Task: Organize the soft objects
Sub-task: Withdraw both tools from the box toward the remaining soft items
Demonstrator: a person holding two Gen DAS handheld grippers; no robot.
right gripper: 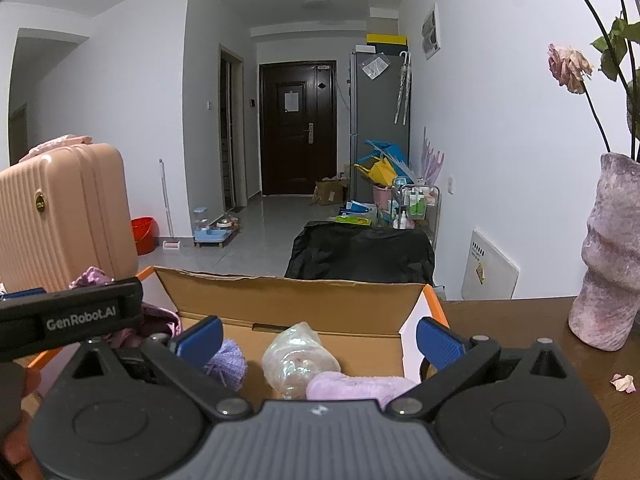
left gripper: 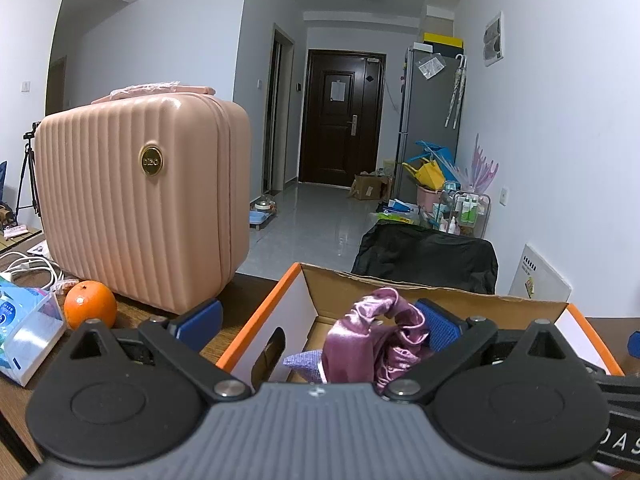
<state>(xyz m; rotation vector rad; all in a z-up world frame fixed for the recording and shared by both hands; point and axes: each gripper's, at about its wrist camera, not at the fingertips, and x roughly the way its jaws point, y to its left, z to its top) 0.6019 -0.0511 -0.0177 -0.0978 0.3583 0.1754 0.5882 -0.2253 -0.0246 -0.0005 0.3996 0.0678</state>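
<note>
Both my left gripper (left gripper: 320, 322) and right gripper (right gripper: 320, 338) gape wide over the cardboard box (left gripper: 400, 286), gripping nothing. Only my left view shows one orange (left gripper: 89, 309) and one satin cloth (left gripper: 374, 336). Only my right shows one vase (right gripper: 610, 256), one plastic wrap bundle (right gripper: 298, 358) and one pink towel (right gripper: 352, 386) in the box.

Two close wrist views, side by side over one shared cardboard box (left gripper: 400, 284), facing the door (right gripper: 298, 128).

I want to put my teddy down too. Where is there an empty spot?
Best spot: the bare brown table between the cardboard box and the purple vase. Inside the box, some cardboard floor shows at the back. The left end is crowded: pink suitcase, orange, cables and tissue pack.
</note>
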